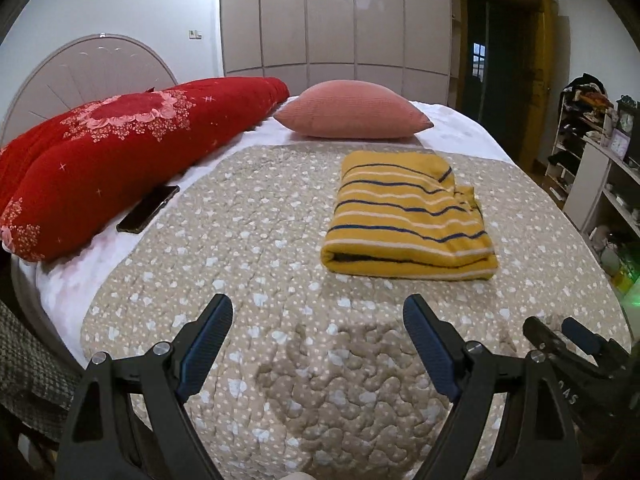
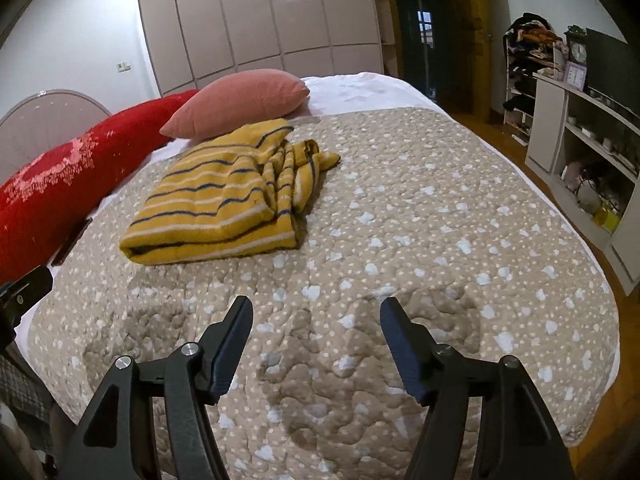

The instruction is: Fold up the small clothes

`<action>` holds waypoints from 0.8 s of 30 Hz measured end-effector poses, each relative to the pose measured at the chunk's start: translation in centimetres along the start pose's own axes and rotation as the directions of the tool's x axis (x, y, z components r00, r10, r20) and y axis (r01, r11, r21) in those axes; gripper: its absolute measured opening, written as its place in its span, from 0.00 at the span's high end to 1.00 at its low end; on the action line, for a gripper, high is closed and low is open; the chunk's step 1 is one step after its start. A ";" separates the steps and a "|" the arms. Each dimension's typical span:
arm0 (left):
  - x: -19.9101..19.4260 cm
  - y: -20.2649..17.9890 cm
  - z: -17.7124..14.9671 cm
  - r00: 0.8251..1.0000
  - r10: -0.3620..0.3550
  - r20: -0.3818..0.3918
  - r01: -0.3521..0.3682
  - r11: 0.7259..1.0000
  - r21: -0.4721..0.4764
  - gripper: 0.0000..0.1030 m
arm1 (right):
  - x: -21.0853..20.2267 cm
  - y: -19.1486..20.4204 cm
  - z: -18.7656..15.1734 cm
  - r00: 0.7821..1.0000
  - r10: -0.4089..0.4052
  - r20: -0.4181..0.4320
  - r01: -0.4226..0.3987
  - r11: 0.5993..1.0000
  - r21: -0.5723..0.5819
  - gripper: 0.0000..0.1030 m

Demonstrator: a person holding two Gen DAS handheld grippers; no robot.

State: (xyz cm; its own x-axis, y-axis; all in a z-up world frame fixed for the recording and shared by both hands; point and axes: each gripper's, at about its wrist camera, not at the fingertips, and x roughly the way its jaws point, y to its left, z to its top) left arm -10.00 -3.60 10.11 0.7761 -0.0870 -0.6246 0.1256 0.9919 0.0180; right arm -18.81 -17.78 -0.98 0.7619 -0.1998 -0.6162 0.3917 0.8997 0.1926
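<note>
Striped yellow garment [image 1: 408,216] lies folded on the bed's quilted cover [image 1: 256,240], near the pink pillow [image 1: 352,110]. Looks soft, light, limp knit; loose sleeve end bunched at right. Best pinched at a layered edge. Left hand-held gripper [image 1: 318,338] and right hand-held gripper [image 2: 316,340]: both wide, empty.

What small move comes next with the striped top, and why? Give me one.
Probably bring the right claw forward to tuck in the loose bunched end of the yellow striped top. The top lies folded on the quilt, but that end spills out untidily. Both claws, including the left claw, stand open, empty and short of it.
</note>
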 end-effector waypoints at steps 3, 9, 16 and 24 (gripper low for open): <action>-0.1 0.2 -0.2 1.000 -0.020 0.024 0.020 1.000 -0.010 0.16 | 0.6 0.7 -0.4 1.000 -0.007 -0.016 0.006 1.000 -0.022 0.31; 0.0 0.6 -0.4 0.999 -0.044 0.026 0.044 0.999 -0.015 0.16 | 1.3 1.9 -0.8 0.999 -0.011 -0.035 0.009 0.998 -0.057 0.31; 1.4 0.7 -0.9 0.997 -0.059 -0.057 0.058 0.998 -0.024 0.15 | 1.4 2.6 -1.1 0.999 -0.023 -0.035 0.020 0.996 -0.086 0.30; 2.4 -0.2 -1.5 0.994 -0.039 -0.099 0.042 0.999 0.029 0.15 | 1.7 2.3 -1.2 0.998 -0.032 -0.045 0.029 0.997 -0.074 0.28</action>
State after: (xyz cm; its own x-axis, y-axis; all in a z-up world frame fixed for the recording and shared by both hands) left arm -9.08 -3.85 7.37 0.7059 -0.1159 -0.6988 0.1761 0.9843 0.0146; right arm -17.22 -15.63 -2.52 0.7249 -0.2111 -0.6557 0.3742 0.9199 0.1175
